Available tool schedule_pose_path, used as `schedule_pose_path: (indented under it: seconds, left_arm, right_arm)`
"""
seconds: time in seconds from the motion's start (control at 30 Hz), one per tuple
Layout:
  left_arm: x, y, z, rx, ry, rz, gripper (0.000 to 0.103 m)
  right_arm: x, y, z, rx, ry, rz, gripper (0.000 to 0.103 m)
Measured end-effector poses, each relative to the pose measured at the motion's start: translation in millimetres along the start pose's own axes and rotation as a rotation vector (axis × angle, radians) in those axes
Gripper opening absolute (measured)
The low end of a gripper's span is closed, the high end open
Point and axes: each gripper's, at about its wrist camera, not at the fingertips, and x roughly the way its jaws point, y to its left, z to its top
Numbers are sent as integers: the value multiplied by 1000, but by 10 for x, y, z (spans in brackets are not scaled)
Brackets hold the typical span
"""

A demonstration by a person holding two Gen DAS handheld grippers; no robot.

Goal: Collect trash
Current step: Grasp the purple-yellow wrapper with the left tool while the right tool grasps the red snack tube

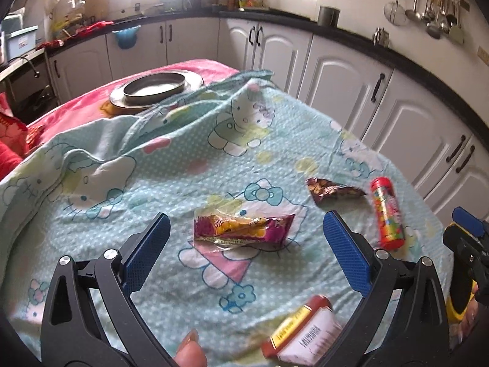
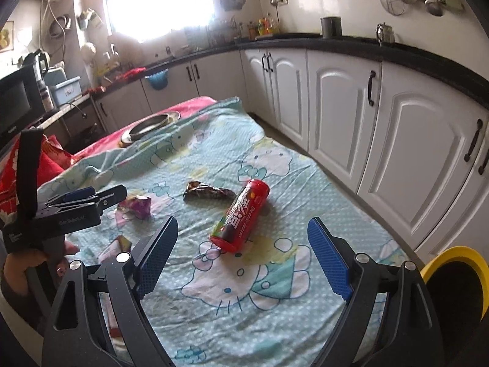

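A purple-and-yellow snack wrapper (image 1: 244, 229) lies on the Hello Kitty sheet (image 1: 183, 159), just beyond my open, empty left gripper (image 1: 244, 244). A brown wrapper (image 1: 333, 191) and a red candy tube (image 1: 387, 212) lie to its right. A red-and-white box (image 1: 302, 333) lies below, between the left fingers. My right gripper (image 2: 243, 253) is open and empty, with the red tube (image 2: 241, 214) lying between and just beyond its tips. The brown wrapper (image 2: 209, 194) and purple wrapper (image 2: 137, 208) lie further left. The left gripper (image 2: 76, 202) shows at the left of the right wrist view.
A yellow-rimmed bin (image 2: 455, 278) stands at the lower right beside the table. A metal plate with a bowl (image 1: 156, 87) sits on the pink cloth at the far end. White cabinets (image 2: 382, 128) run along the right. Red cloth (image 1: 12, 140) lies at the left.
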Motion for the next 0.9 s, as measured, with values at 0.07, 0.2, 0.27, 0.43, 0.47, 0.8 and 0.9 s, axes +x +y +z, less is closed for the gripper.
schedule_pose_path:
  seconds: [0.07,0.2,0.27,0.43,0.47,0.8,0.9]
  left_arm:
    - [69,-15,13,15,16,-1,92]
    - [228,-27,27,39,64,-5,92]
    - [294,-7,22,41,82,3,92]
    - [433,99,-51,-5,123,-7,87]
    - [436,111,-73,-10,120,-5,85]
    - [388,128,-101,-17,104,16,71]
    - [365,151,-101,-25,100,17,66]
  right_arm:
    - [98,-4,13,3,21,-2,84]
    - [276,-16,22,15,63,7,81]
    - [347,-15,28,21,74,6,81]
    - [537,-18,33,44,115,11,76]
    - [568,-20,38,49,120,10,76]
    - [858,-97,72,145,165,-6,58]
    - [915,-100,22,137,189,-11,40]
